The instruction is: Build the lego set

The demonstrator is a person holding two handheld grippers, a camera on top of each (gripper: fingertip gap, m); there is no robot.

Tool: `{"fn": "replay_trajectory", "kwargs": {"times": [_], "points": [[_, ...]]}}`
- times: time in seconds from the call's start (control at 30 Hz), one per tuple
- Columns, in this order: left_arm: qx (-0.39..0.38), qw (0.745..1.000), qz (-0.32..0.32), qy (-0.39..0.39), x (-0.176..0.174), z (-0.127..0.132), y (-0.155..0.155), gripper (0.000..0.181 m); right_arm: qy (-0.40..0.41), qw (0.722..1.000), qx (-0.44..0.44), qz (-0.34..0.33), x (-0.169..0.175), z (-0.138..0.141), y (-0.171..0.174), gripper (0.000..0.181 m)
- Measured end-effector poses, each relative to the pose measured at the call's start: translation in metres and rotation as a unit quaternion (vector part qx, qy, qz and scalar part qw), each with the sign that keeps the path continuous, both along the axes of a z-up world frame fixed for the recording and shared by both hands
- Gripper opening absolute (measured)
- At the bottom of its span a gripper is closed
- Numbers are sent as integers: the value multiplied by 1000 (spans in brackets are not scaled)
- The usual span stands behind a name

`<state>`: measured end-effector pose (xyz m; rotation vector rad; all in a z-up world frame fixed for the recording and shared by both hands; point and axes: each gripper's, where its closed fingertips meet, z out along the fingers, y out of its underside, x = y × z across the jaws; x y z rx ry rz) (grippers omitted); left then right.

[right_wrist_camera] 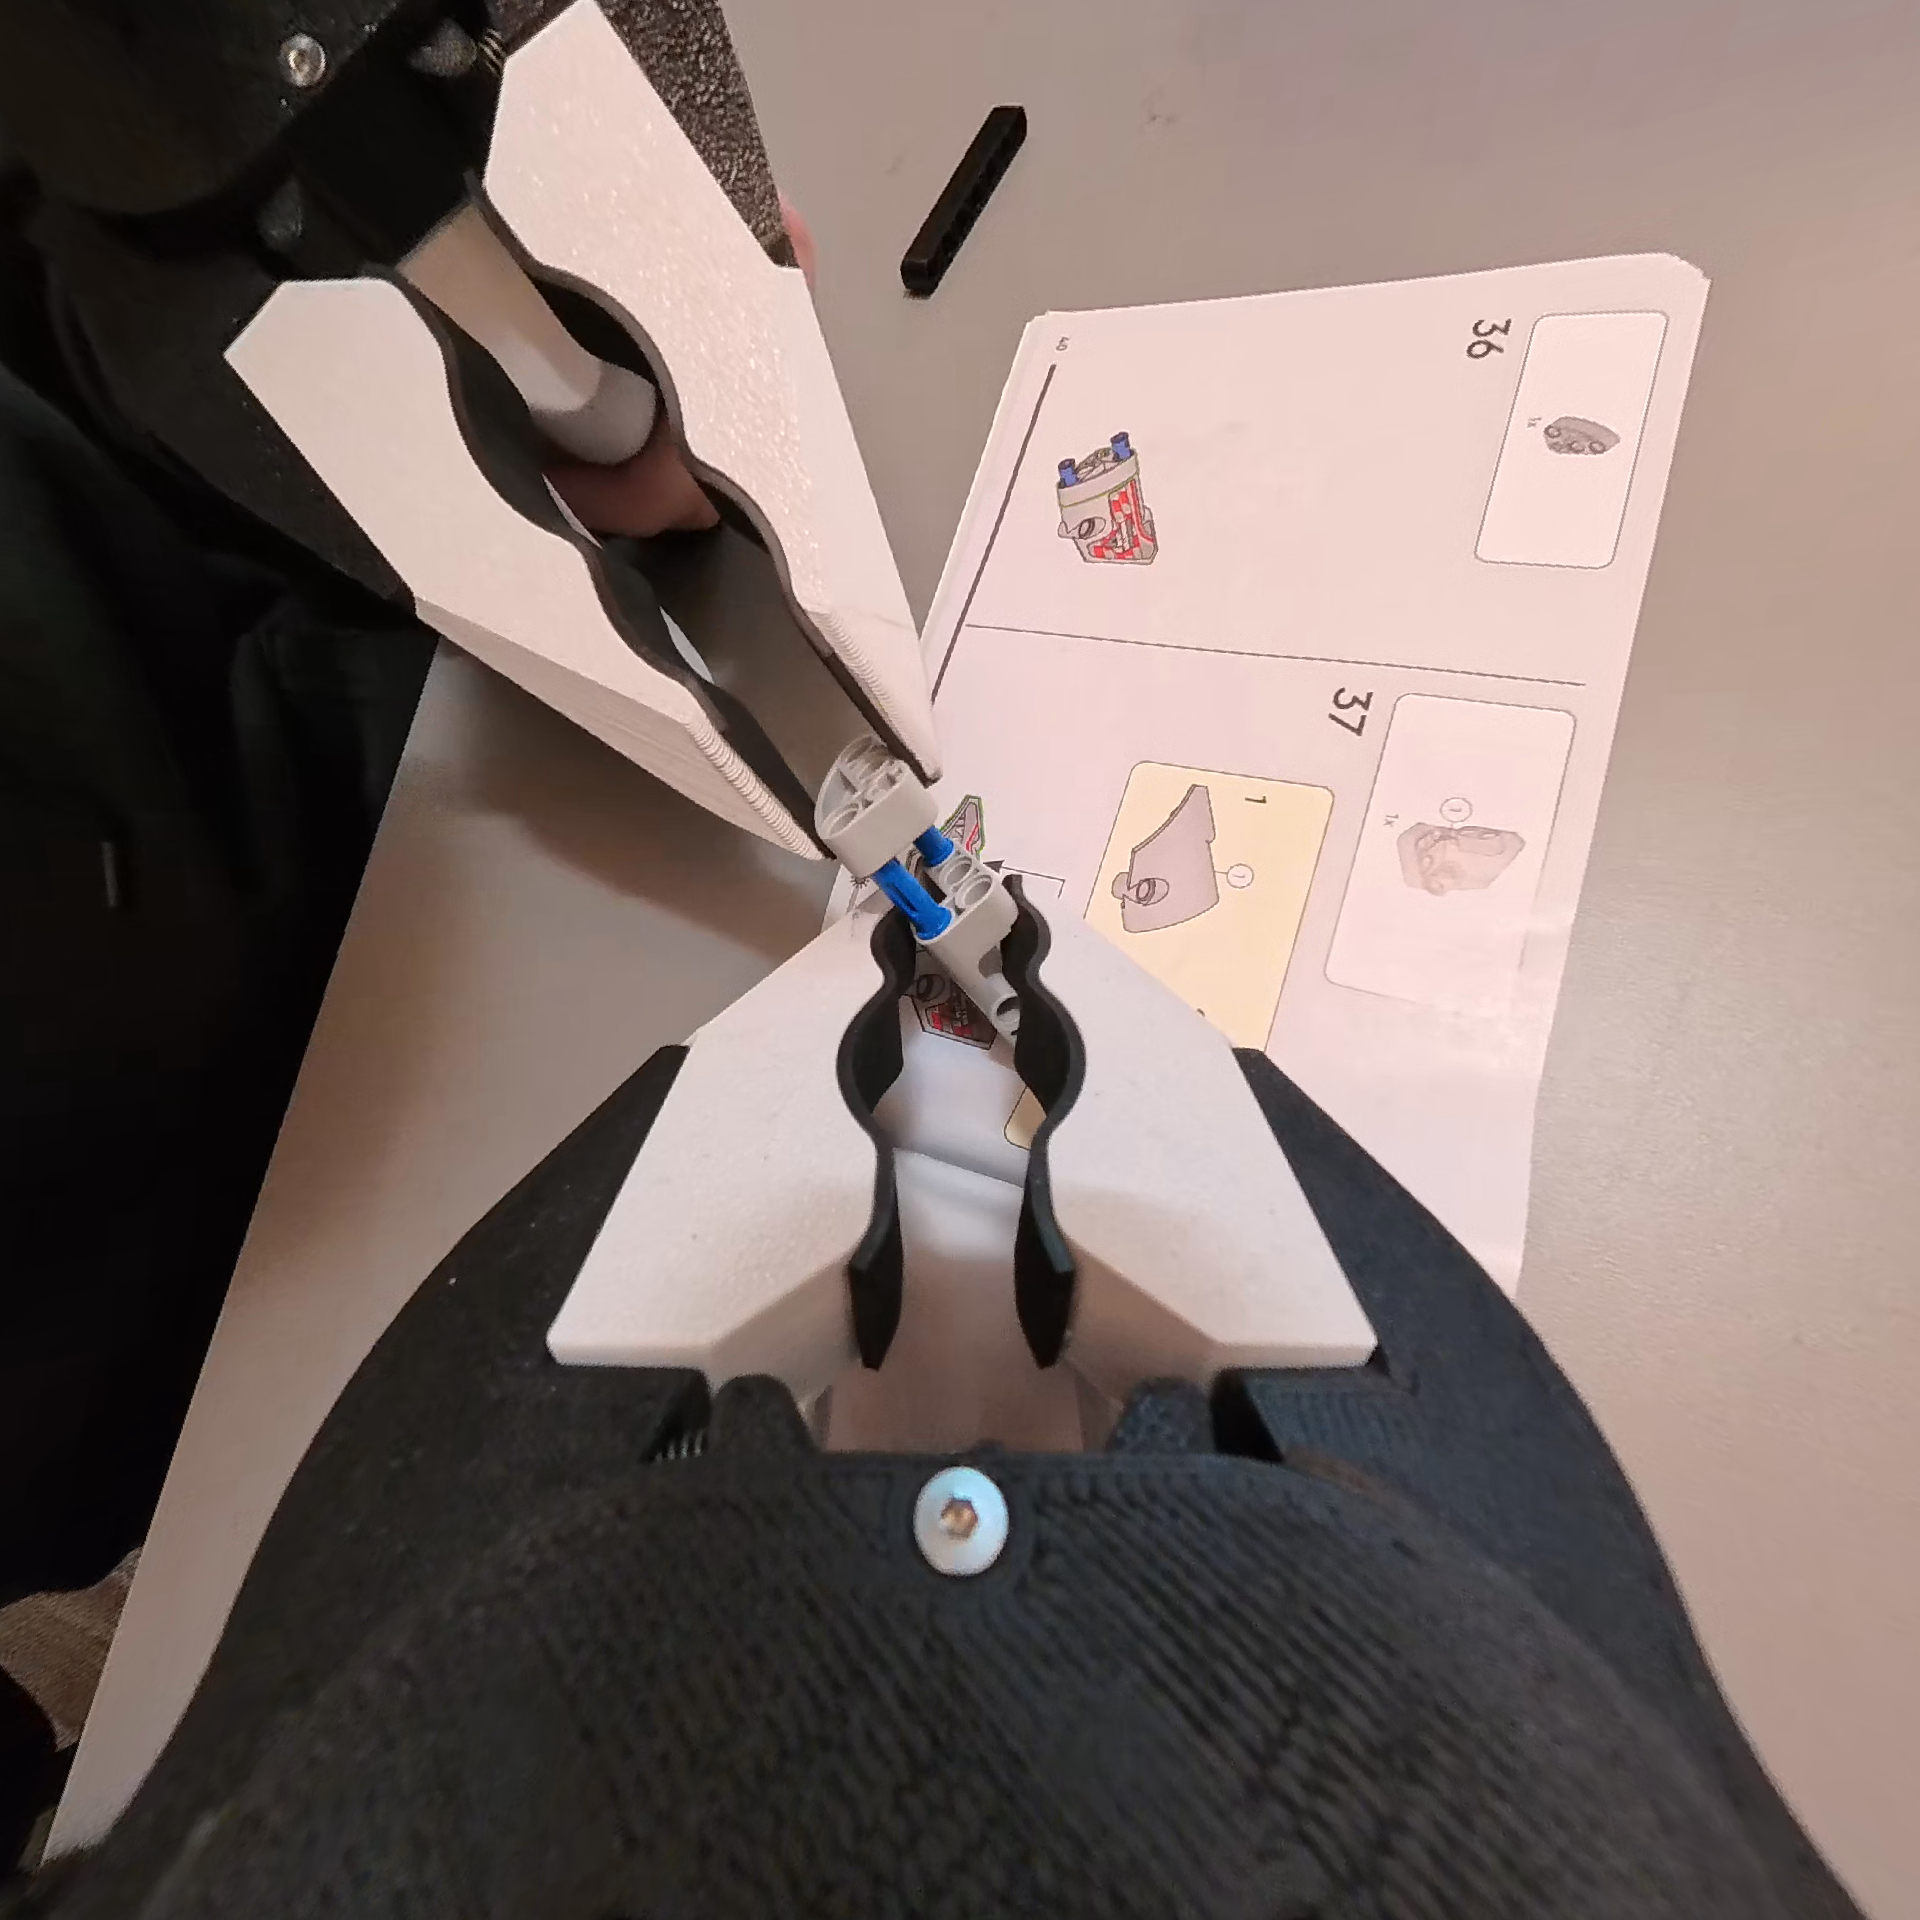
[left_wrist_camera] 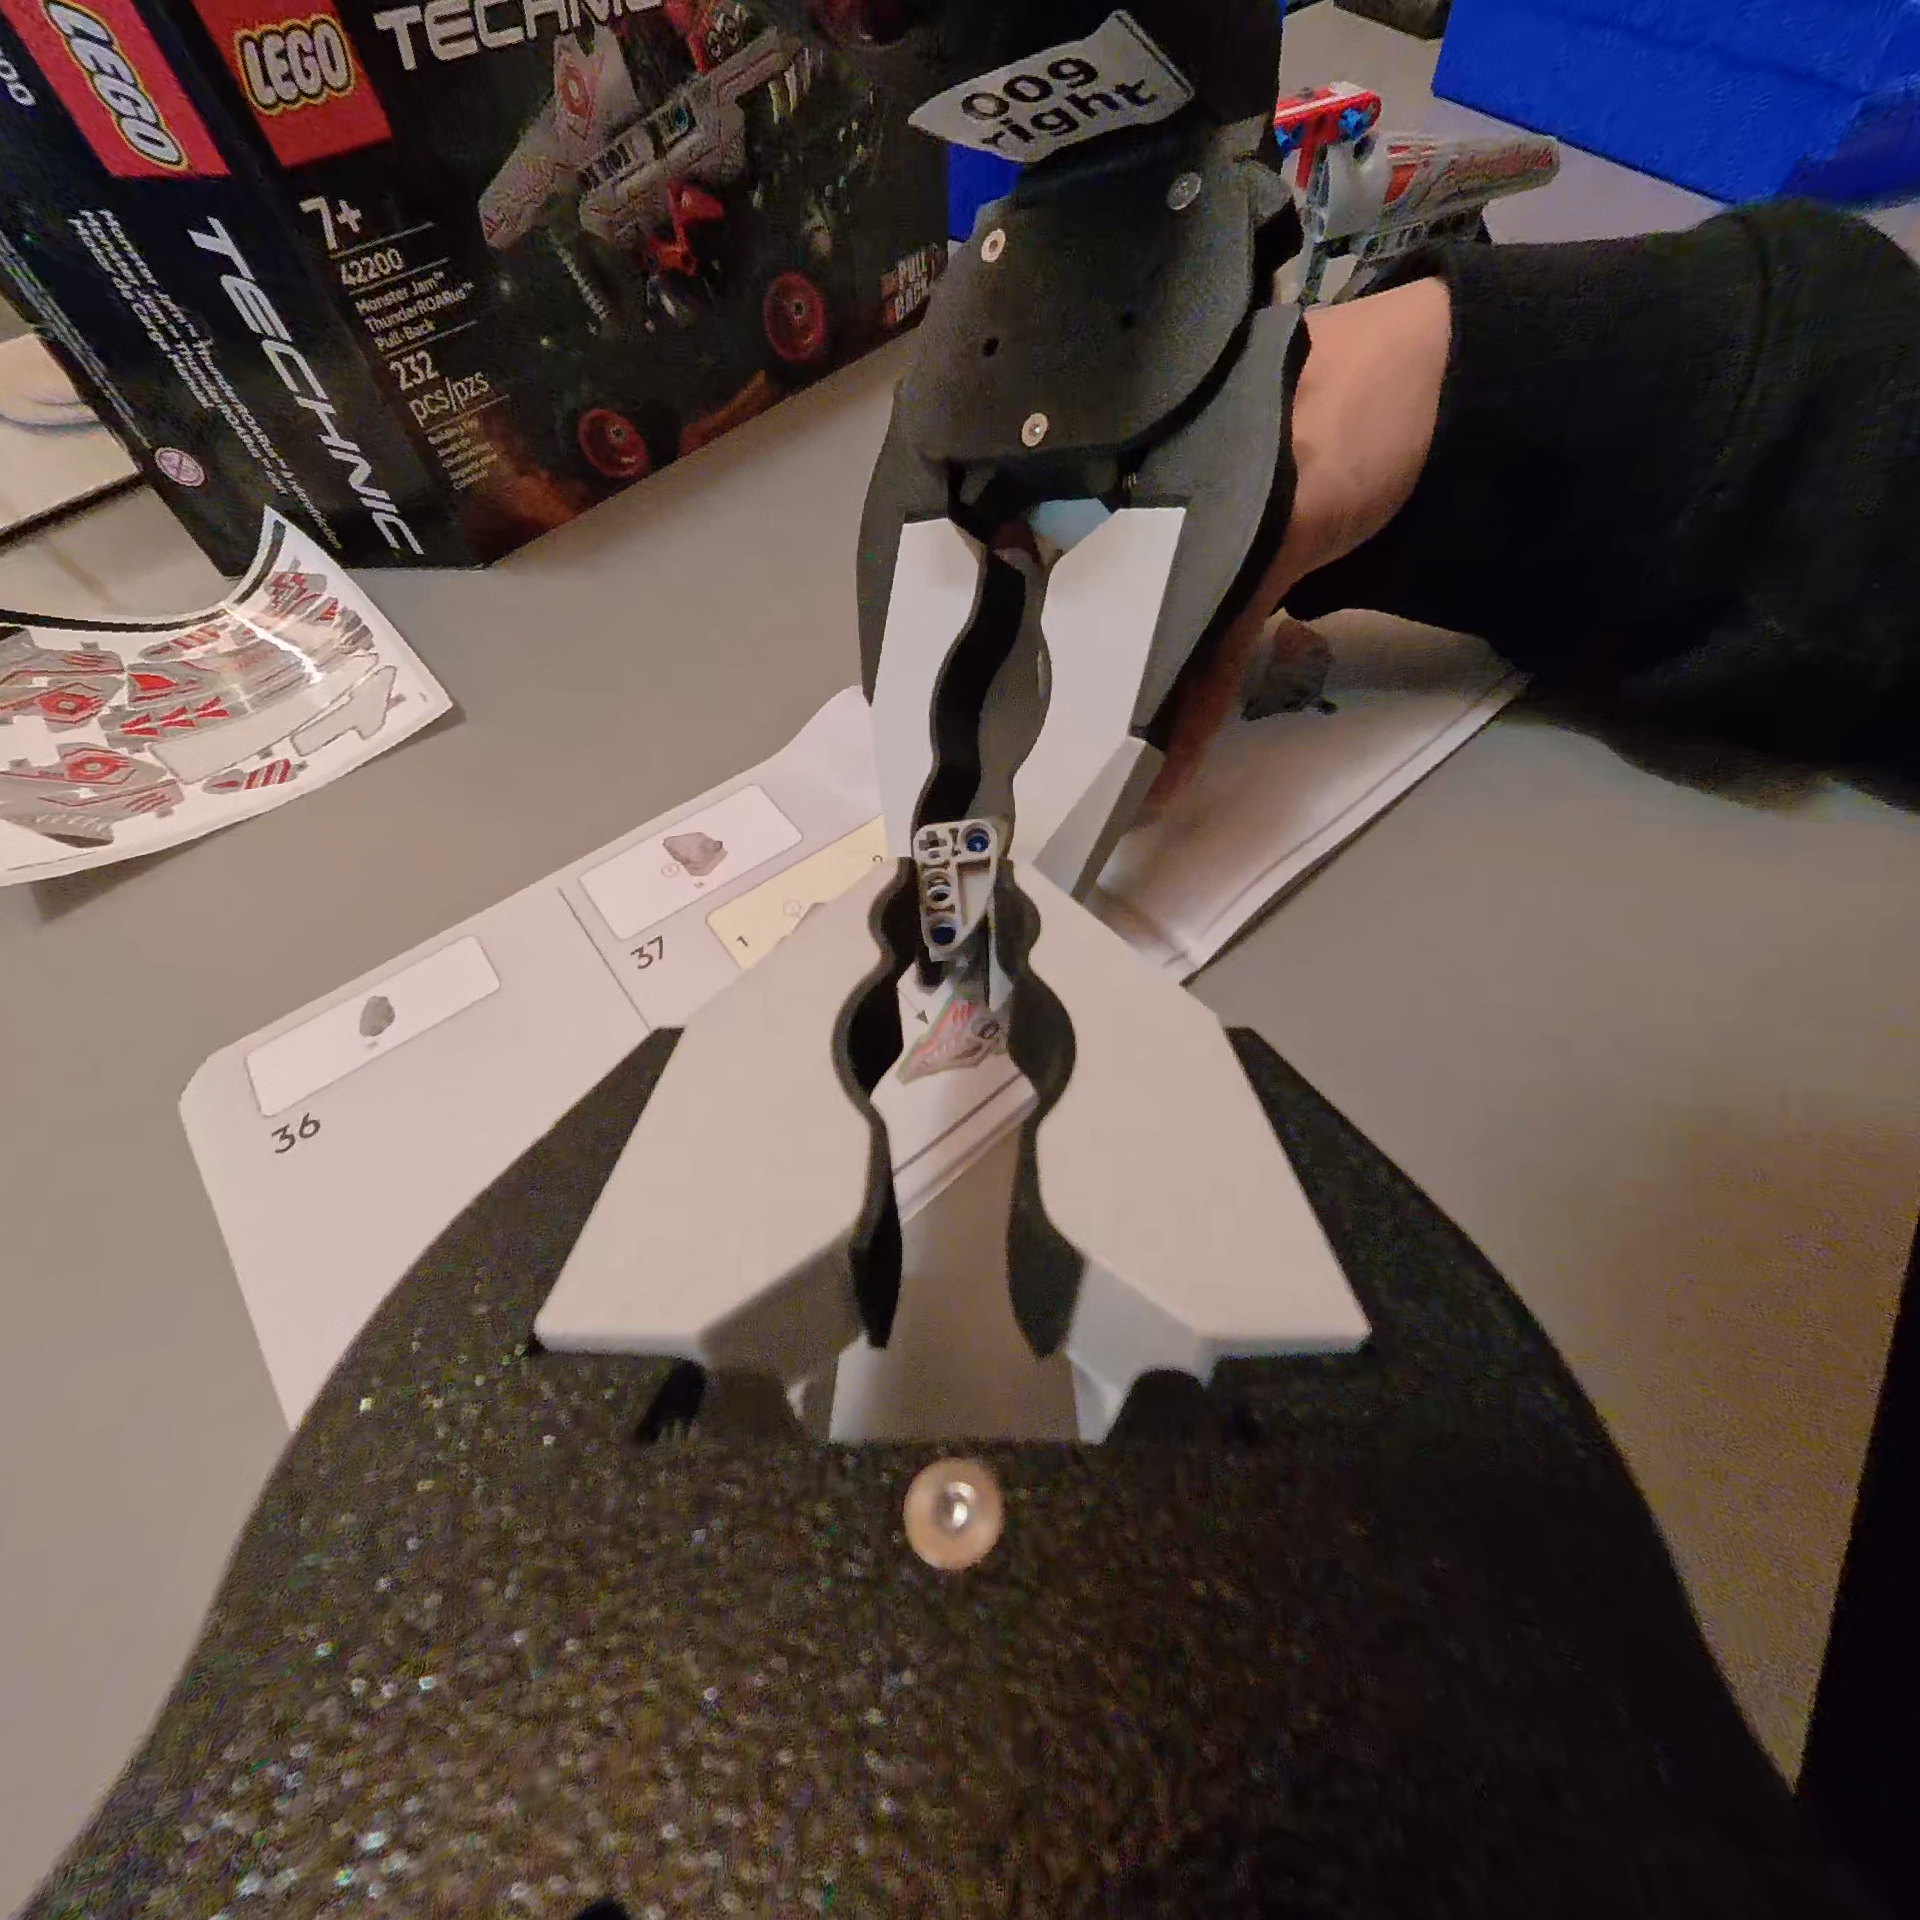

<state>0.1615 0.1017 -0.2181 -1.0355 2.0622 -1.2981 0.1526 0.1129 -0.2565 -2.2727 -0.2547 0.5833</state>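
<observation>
My left gripper [left_wrist_camera: 956, 920] is shut on a small light grey Technic piece [left_wrist_camera: 954, 883] with two blue pins [right_wrist_camera: 902, 885] sticking out of it. In the right wrist view this gripper [right_wrist_camera: 878, 821] comes in from the upper left. My right gripper [right_wrist_camera: 961, 925] is shut on a grey connector with round holes [right_wrist_camera: 971, 920]. In the left wrist view it [left_wrist_camera: 961, 821] reaches down from above. The two pieces meet tip to tip just above the open instruction booklet [right_wrist_camera: 1299, 644], with the blue pins pointing at the connector's holes.
A black set box [left_wrist_camera: 468, 260] stands at the back left, with a sticker sheet [left_wrist_camera: 156, 727] in front of it. A partly built model [left_wrist_camera: 1403, 187] and a blue bin [left_wrist_camera: 1683, 83] are at the back right. A loose black beam [right_wrist_camera: 964, 197] lies beyond the booklet. A black sleeve [left_wrist_camera: 1662, 468] crosses the right side. Left and right tips are no more than a few centimetres apart.
</observation>
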Motion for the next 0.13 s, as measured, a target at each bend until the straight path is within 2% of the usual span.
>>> {"fn": "replay_trajectory", "kwargs": {"times": [0.03,0.13], "points": [[-3,1000,-3,2,0,0,0,12,1,1000,0,0,0,0,0,14],[-5,1000,-20,6,0,0,0,12,1,1000,0,0,0,0,0,14]]}}
